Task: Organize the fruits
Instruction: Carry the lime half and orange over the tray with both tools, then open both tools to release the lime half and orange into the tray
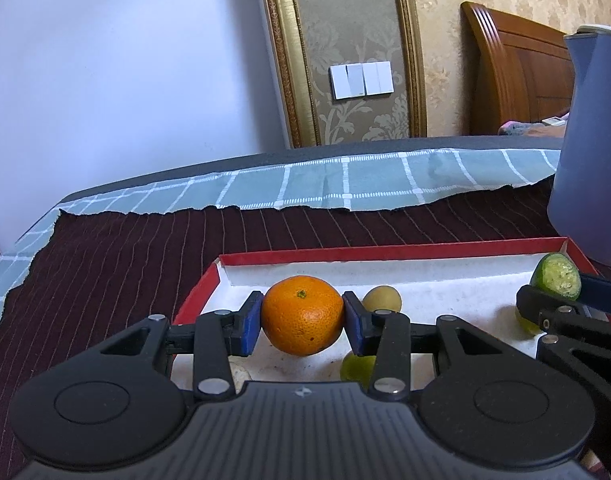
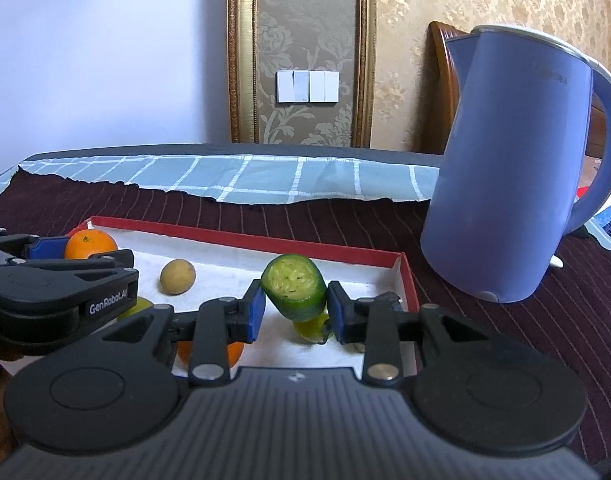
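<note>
Orange [image 1: 302, 314] sits clamped between left jaws; cucumber piece [image 2: 295, 291] clamped between right jaws.

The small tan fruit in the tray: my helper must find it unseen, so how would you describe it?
Find the red-rimmed tray beside the blue kettle. On its white floor, the small tan fruit lies loose between the orange and the cut green fruit. Both of those are gripped; it alone is dull, brownish and untouched.

Your tray [image 2: 401, 270] sits on the desk [image 2: 485, 340], the kettle [image 2: 505, 184] behind it to the right. Over the tray, your left tool [image 1: 303, 316] holds the orange [image 1: 303, 314] and your right tool [image 2: 293, 296] the cucumber piece [image 2: 295, 286]; a small round fruit [image 2: 177, 277] lies in the tray between them.
</note>
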### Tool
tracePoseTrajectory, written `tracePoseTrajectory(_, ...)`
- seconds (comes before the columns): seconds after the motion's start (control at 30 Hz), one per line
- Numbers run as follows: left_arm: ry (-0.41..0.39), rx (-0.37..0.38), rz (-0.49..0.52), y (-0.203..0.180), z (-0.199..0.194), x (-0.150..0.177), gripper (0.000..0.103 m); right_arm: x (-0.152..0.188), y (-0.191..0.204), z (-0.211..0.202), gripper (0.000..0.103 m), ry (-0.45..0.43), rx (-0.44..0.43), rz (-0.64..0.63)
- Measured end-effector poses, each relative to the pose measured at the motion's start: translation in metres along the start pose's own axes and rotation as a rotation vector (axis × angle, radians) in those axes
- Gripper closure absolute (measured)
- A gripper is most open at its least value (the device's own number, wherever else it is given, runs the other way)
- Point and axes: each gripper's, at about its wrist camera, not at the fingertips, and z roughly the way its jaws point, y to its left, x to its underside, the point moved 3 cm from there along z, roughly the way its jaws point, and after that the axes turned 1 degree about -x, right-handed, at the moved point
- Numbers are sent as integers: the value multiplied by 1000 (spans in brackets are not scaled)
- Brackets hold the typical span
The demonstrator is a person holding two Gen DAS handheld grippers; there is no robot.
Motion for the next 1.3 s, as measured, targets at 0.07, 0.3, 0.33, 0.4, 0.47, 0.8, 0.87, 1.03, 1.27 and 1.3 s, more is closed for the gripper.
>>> tracePoseTrajectory(0.07,3,0,-4,0,2,0,62,-1,0,1,71,1,1,0)
tracePoseTrajectory(0.3,11,5,-6,0,5,-1,62,-4,0,4,71,-3,1,0)
tracePoseTrajectory(0.33,11,3,-4,-1,6,-1,62,-4,0,4,71,-3,1,1)
tracePoseTrajectory(0.4,13,3,-2,-1,7,-2,62,-4,0,5,71,-2,2,1)
tracePoseTrajectory(0.47,16,3,-3,-2,8,-3,62,-4,0,6,71,-1,4,0)
tracePoseTrajectory(0.8,29,1,-7,-2,16,-4,62,-8,0,10,71,6,14,2)
tracePoseTrajectory(0.87,31,1,-6,-3,18,-4,62,-8,0,12,71,9,14,2)
tracePoseTrajectory(1.03,50,34,-16,-3,18,-3,59,-7,0,15,39,24,34,-12)
tracePoseTrajectory(1.27,-51,-29,3,6,-11,-6,27,-6,-5,-9,25,-43,44,-1)
tracePoseTrajectory(1.3,-54,-26,1,8,-15,-6,27,-5,-5,-13,23,-52,46,-2)
